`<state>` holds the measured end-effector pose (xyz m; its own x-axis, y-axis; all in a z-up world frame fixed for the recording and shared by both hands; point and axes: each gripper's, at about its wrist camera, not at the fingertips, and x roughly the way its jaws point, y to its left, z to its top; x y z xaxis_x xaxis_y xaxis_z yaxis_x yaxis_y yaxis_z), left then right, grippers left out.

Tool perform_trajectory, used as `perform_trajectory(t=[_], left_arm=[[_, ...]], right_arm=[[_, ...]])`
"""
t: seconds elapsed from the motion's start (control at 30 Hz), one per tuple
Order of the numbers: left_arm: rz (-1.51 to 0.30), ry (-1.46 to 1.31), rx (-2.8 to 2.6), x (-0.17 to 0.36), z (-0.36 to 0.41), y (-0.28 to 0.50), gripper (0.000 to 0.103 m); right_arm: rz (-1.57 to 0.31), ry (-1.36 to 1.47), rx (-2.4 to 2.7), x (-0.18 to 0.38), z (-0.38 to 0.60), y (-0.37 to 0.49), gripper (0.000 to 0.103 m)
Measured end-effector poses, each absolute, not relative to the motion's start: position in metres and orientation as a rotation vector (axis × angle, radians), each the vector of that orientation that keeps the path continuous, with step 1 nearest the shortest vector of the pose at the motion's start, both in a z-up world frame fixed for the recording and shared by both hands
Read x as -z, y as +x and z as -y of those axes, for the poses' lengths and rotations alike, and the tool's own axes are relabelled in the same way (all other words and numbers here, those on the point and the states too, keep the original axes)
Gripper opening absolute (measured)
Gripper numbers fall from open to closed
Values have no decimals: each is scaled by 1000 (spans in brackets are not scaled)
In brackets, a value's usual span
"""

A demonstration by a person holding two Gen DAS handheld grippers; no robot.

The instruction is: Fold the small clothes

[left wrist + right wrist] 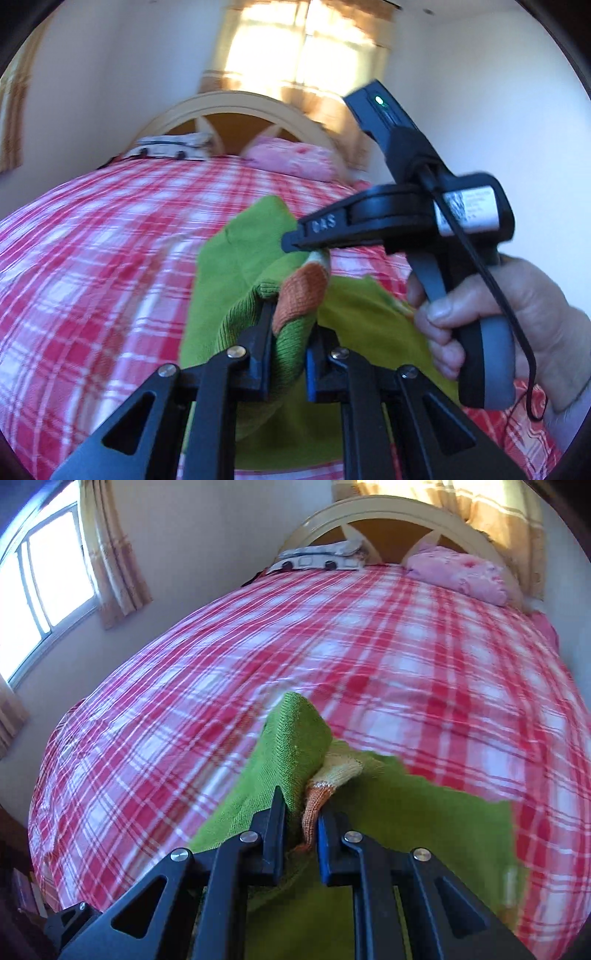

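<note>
A small green knitted sweater (236, 258) with orange and pale yellow trim is held above the red plaid bed (92, 240). My left gripper (291, 314) is shut on a bunched ribbed edge of it. My right gripper (295, 242) shows in the left wrist view from the side, its tips clamped on the same garment just beyond my left one. In the right wrist view my right gripper (301, 805) is shut on a green and orange fold of the sweater (295, 738). The rest of the sweater hangs below both grippers.
The bed (369, 646) has a cream arched headboard (388, 509), a pink pillow (458, 572) and a patterned pillow (321, 557) at its far end. Curtained windows are on the left wall (48, 583) and behind the headboard. A hand (517, 325) grips the right gripper's handle.
</note>
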<state>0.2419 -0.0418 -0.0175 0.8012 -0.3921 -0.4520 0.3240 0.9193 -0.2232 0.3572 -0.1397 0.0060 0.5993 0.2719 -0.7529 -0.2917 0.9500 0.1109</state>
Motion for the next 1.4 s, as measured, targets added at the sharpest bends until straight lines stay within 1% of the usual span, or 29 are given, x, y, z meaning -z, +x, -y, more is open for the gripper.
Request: perform_trajectory(t=[0.23,0.53,0.7,0.87,1.07,1.2,1.23,1.27,1.33,1.4], left_arm=[[-534,-60,508,21,108,228,13],[-602,67,602,50,186,214,13],[-638,112,594,65,204,210,13],[-663,106,600,65,199,206,13],[-685,81,648,61,177,186,21],[-707,68,660,53,148,175,25],[-713,65,657,51,142,176,31],[-716,57,652,49,135,176,35],[-702,25,606,43,119,181,45],[-692,0,558,41,106,189,49]], right_arm=[[-853,-21,-264,-10,219,334,13],[-865,132,-170,30,308,310,14],[-882,240,-172,58,334,309,14],[-894,279,-172,80,337,311,14],[-860,390,-166,70,354,291,19],[-790,340,-111,44,354,250,19],[-781,317,-110,39,350,239,19],[-773,293,-106,35,347,229,19],[-755,238,-106,27,336,208,19],[-751,214,-137,22,321,193,19]])
